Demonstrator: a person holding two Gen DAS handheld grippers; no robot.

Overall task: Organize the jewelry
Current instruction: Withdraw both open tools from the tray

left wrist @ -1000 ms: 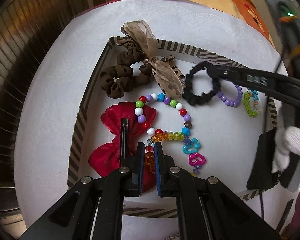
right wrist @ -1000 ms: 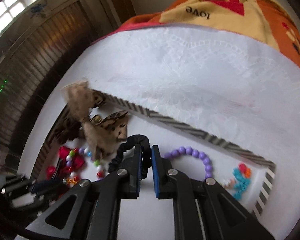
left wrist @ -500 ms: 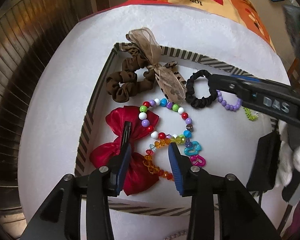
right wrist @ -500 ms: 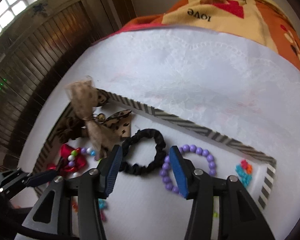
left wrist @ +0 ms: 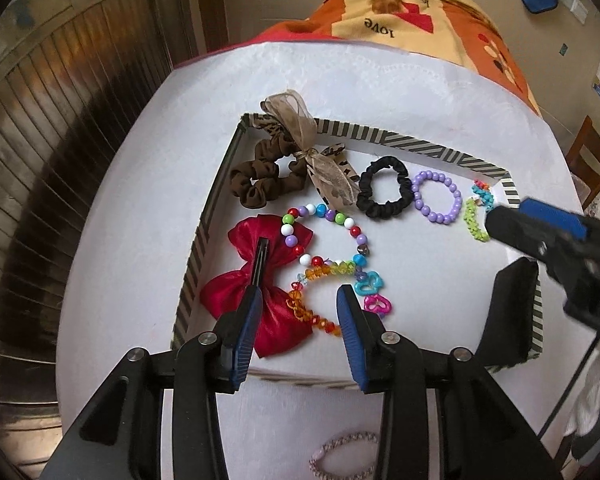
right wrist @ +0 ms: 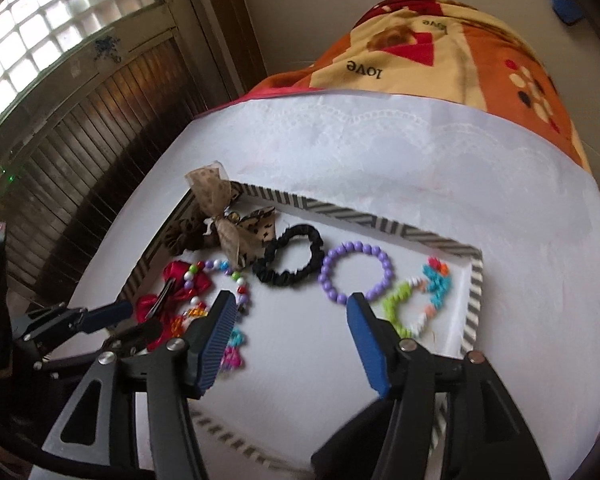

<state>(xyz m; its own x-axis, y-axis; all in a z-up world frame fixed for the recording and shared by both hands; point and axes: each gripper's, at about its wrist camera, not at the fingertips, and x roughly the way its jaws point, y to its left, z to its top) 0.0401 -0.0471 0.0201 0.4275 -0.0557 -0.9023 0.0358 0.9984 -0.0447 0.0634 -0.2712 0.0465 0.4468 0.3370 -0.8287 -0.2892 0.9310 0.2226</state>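
- A pink braided hair tie (left wrist: 345, 452) lies on the white cloth (left wrist: 132, 240), outside the tray, nearest the viewer.
- Left gripper (left wrist: 300, 334): jaws parted, nothing between the pads; it hangs above the tray's near edge, over the red satin bow clip (left wrist: 256, 288) and the orange crystal bead strand (left wrist: 312, 318).
- Right gripper (right wrist: 292, 344): jaws have just been opening and stand wide, empty, over bare tray floor.
- Striped-rim tray (left wrist: 380, 134): all jewelry lies loose inside it.
- Middle: multicoloured bead necklace (left wrist: 324, 216), beside the bow; turquoise and pink heart links (left wrist: 374, 294) to its right.
- Far row, left to right: brown scrunchie (left wrist: 260, 184), leopard-print ribbon bow (left wrist: 324, 168), black scrunchie (right wrist: 290, 260), purple bead bracelet (right wrist: 356, 272), green-and-turquoise bracelet (right wrist: 420, 300).
- The black scrunchie touches the purple bracelet.
- Beyond the tray: an orange patterned blanket (right wrist: 440, 60).
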